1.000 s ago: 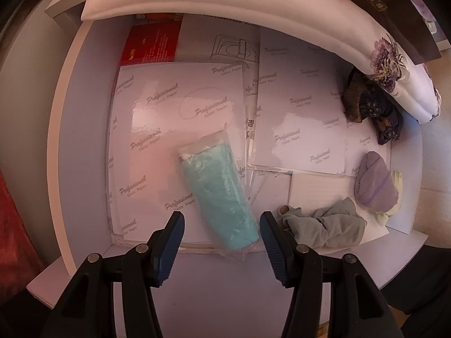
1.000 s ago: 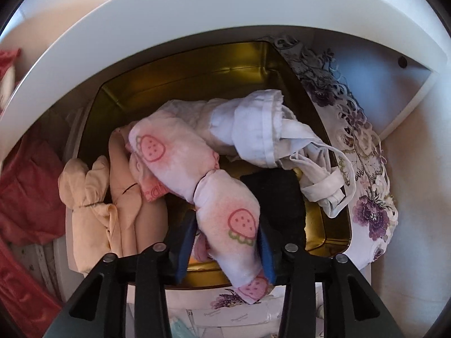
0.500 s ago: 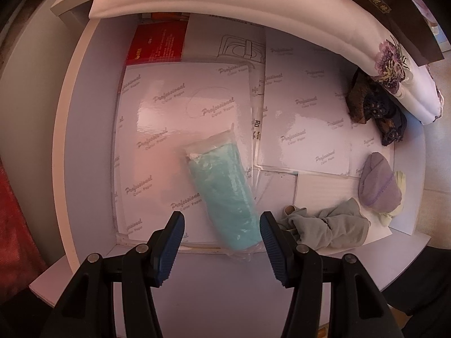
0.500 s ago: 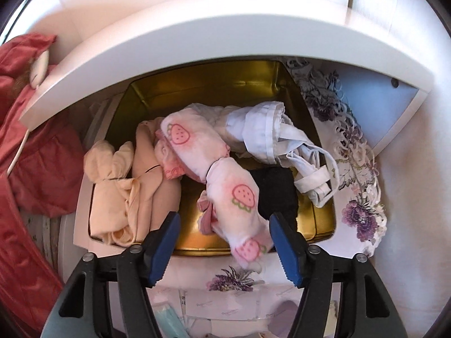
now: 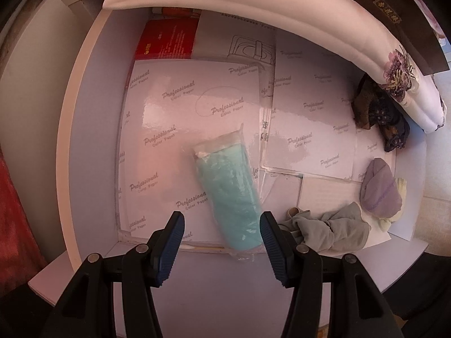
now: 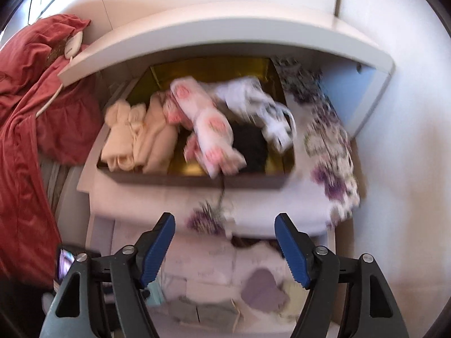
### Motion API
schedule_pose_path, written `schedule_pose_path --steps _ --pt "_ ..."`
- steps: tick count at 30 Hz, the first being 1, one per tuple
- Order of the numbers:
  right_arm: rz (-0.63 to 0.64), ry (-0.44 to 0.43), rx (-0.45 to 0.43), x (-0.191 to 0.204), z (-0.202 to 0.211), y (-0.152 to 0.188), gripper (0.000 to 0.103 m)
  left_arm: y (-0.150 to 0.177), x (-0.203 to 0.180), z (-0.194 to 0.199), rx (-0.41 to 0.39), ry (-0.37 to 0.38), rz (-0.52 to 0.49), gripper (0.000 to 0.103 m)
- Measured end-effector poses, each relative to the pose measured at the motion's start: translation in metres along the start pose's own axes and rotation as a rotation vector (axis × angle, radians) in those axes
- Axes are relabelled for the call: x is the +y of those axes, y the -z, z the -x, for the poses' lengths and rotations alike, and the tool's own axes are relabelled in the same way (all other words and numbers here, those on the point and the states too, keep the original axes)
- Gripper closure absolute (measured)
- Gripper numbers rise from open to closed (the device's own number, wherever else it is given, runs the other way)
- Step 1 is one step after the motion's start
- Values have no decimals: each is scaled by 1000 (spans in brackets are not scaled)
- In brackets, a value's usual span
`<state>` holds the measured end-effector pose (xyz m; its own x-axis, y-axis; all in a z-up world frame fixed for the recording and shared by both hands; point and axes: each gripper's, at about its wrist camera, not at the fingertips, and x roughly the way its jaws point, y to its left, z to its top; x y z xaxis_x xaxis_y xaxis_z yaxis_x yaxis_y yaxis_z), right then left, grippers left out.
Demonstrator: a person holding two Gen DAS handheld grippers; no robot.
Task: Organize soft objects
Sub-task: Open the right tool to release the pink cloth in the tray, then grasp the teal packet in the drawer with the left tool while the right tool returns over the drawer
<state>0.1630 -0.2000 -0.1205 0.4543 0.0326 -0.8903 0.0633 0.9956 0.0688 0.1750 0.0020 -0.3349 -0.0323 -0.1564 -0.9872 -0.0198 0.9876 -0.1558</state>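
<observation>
In the right wrist view a gold-lined box (image 6: 222, 66) on an upper shelf holds cream cloths (image 6: 135, 138), a white garment (image 6: 262, 107), something black and a pink strawberry-print cloth (image 6: 208, 124) draped over its front rim. My right gripper (image 6: 225, 231) hangs in front of and below the box, its jaws opening with nothing between them. In the left wrist view my left gripper (image 5: 222, 235) points down, open, straddling the near end of a teal cloth in a clear bag (image 5: 231, 191) without pressing it. A grey-green cloth (image 5: 329, 231), a lilac cloth (image 5: 380, 194) and a dark patterned cloth (image 5: 380, 118) lie to the right.
Glossy paper packs (image 5: 191, 146) cover the lower shelf. A white floral-print cloth (image 5: 394, 64) hangs over the ledge above it. A red cloth (image 6: 31, 107) is heaped left of the box, and a white shelf board (image 6: 225, 31) overhangs the box.
My right gripper let go of the strawberry-print cloth, opened wide and pulled back from the box; the cloth now lies over the box's front rim. The left gripper stayed put.
</observation>
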Motion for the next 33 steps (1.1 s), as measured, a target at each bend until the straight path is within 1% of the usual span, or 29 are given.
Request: schedule_pose_path --steps 3,6,7,9,11,14,17,23,28,33 --pt "-25 7 68 -9 -11 22 26 1 0 -1 -2 -3 2 47" --pt "-72 14 182 -18 -36 46 26 2 2 -1 0 -8 9 47" --pt "-76 20 207 -20 -41 50 26 2 4 -1 1 -8 15 47" --pt "-83 50 271 -24 -57 59 26 3 8 -2 1 -1 31 47" --pt "-106 70 318 -31 -69 66 26 2 15 -1 -3 17 59 47" --pt "-170 83 358 -46 -80 73 26 0 26 1 -11 66 116 47" --pt "-222 103 385 -58 -87 78 26 -2 37 1 -14 94 171 47" --pt "-253 109 392 -62 -92 81 26 -8 49 -6 8 102 226 47" --pt "-253 104 389 -60 -96 81 25 -18 44 -12 21 105 217 47" --pt "-267 114 389 -64 -96 82 25 -28 31 -22 42 88 191 47"
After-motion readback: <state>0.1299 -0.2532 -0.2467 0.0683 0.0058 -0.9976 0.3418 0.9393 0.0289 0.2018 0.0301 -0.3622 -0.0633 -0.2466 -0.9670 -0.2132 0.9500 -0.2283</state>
